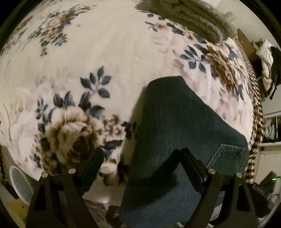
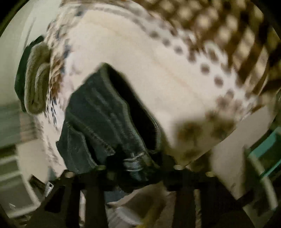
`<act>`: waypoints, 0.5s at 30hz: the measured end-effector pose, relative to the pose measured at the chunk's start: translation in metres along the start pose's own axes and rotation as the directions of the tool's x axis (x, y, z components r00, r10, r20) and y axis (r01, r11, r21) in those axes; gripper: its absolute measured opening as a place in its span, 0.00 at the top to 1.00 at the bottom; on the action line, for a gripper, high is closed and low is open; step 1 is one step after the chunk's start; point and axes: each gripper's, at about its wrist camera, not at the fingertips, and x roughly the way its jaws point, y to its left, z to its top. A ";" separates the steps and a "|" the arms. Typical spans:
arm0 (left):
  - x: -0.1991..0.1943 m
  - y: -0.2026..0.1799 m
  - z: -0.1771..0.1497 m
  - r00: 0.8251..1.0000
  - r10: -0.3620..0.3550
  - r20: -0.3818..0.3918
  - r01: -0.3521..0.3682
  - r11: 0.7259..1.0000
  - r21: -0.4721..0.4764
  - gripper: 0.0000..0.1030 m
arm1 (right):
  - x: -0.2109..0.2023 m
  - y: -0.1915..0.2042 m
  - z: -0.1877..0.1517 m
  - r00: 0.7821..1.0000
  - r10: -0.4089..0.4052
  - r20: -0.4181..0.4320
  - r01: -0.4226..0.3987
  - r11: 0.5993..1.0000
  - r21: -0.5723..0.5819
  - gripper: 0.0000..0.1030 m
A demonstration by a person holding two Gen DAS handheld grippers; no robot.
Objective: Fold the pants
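Dark blue denim pants (image 1: 175, 140) lie folded lengthwise on a floral blanket (image 1: 98, 52) and hang over its near edge; a back pocket (image 1: 228, 156) shows at the right. My left gripper (image 1: 142, 156) is open above the pants' left edge, one finger over the blanket and one over the denim. In the blurred right wrist view the pants' waistband end (image 2: 108, 122) lies bunched between my right gripper's fingers (image 2: 137, 170), which look closed on the denim.
A brown-grey folded blanket (image 1: 186, 15) lies at the far end of the bed. A brown checked border (image 1: 256, 112) runs along the right edge. Hanging clothes (image 1: 267, 57) and shelves stand to the right. A white round object (image 1: 19, 182) sits low at the left.
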 end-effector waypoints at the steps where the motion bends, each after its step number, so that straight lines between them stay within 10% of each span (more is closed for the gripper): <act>1: -0.001 -0.001 -0.002 1.000 0.000 0.000 0.000 1.000 0.007 0.14 | -0.010 0.008 -0.005 1.000 -0.010 0.026 0.011 0.999 -0.030 0.73; 7: 0.007 -0.005 -0.007 0.997 -0.069 -0.035 0.070 0.997 0.017 0.05 | -0.023 -0.004 -0.017 0.998 -0.039 0.039 0.039 0.999 0.005 0.73; 15: 0.012 0.000 -0.009 0.978 -0.203 -0.053 0.201 0.979 -0.042 0.05 | 0.006 -0.045 -0.008 0.973 0.224 -0.050 -0.223 0.974 0.029 0.30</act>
